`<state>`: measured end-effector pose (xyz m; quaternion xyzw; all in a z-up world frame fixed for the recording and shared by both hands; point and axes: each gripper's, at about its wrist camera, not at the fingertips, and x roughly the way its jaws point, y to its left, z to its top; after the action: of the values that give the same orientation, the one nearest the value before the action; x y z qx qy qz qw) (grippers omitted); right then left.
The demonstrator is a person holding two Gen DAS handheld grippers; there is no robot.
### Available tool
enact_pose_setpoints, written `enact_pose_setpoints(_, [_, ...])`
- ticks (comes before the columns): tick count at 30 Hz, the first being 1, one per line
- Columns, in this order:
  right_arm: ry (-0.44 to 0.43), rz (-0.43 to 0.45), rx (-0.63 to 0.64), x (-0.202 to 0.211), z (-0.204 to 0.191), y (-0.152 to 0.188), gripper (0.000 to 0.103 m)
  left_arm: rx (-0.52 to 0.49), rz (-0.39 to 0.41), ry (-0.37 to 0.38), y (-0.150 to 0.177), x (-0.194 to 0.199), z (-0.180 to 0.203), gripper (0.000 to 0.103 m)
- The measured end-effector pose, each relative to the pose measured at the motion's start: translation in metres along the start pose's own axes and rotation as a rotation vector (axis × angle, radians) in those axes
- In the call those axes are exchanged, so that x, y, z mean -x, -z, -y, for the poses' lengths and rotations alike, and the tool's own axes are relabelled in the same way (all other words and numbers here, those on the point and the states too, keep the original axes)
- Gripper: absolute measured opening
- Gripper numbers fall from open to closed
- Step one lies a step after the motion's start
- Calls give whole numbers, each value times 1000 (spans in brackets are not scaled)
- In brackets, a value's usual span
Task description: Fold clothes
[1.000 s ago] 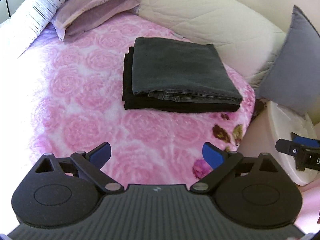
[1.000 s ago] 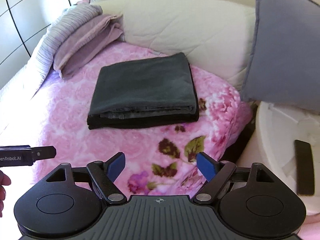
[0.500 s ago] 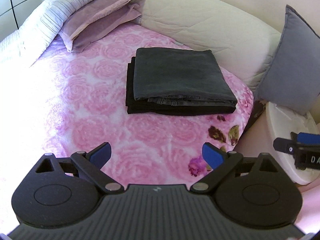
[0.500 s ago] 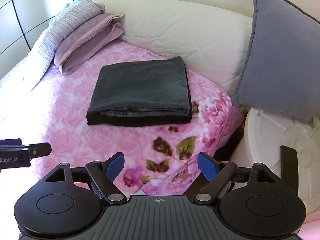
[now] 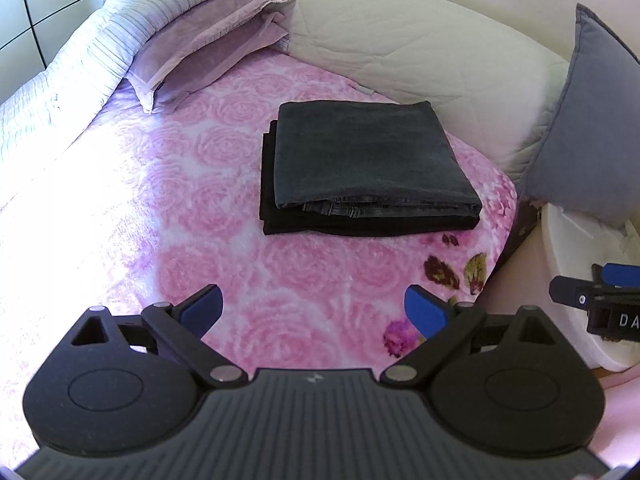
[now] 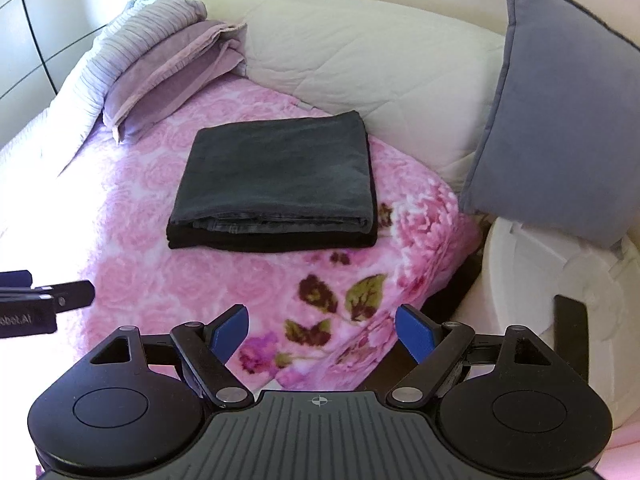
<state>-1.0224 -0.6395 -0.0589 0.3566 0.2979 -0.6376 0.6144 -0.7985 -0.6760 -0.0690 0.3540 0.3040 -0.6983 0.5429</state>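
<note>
A folded stack of dark clothes (image 5: 364,172) lay on the pink floral bed (image 5: 168,216). The left gripper (image 5: 314,306) and right gripper (image 6: 320,330) both hovered apart from it, wide and empty.

We note the folded clothes (image 5: 368,168) stacked in two layers on the blanket (image 5: 208,216), mid-bed. Far left of the stack lie pillows (image 5: 208,40); behind it runs a long bolster (image 5: 400,48). A cushion (image 6: 560,128) leans at far right, over a round table (image 6: 528,264) beside the bed's right edge. Both grippers sit near, well apart from the stack.
</note>
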Motion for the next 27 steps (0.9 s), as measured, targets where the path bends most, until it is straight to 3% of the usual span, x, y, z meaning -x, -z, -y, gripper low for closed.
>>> enact_pose_setpoints(27, [-42, -18, 58, -6, -8, -3, 84, -11, -6, -44, 4, -4, 6, 97])
